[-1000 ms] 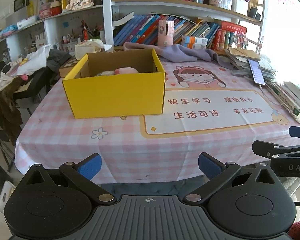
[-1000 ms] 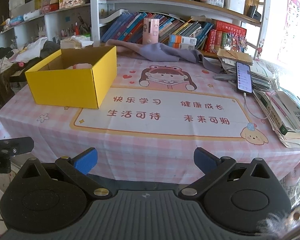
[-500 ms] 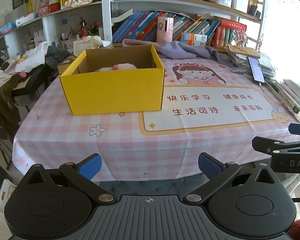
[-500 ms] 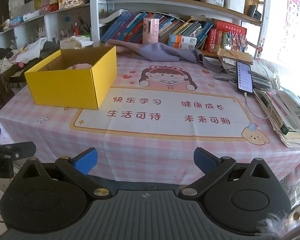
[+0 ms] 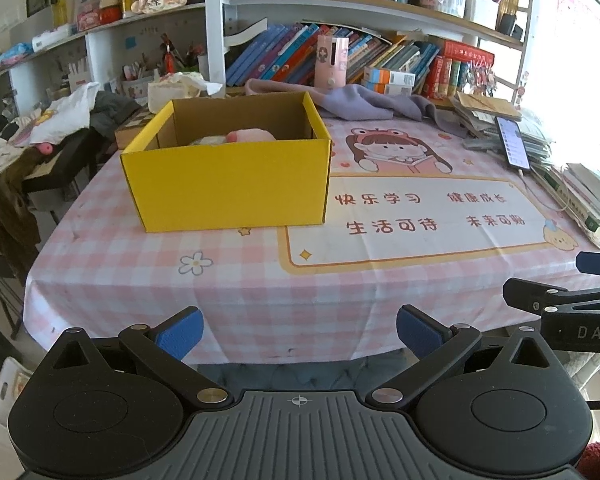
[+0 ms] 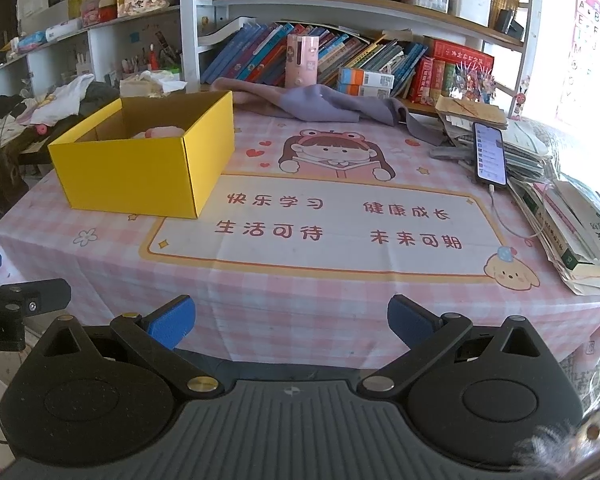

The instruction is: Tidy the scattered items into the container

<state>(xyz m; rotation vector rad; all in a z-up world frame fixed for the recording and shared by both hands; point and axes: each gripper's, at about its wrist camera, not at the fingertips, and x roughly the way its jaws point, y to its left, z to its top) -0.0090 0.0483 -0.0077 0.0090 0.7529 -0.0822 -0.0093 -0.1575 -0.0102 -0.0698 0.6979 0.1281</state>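
A yellow cardboard box stands on the pink checked tablecloth; it also shows at the left in the right wrist view. A pink soft item and a pale item lie inside it. My left gripper is open and empty, held off the table's near edge. My right gripper is open and empty, also off the near edge. The right gripper's side shows in the left wrist view.
A purple cloth lies at the table's back. A phone on a cable rests on stacked books and papers at the right. A bookshelf stands behind. Clothes are piled on a chair at the left.
Both grippers have drawn back and lifted slightly; the box and table sit a little farther and higher in view. Both stay open and empty.
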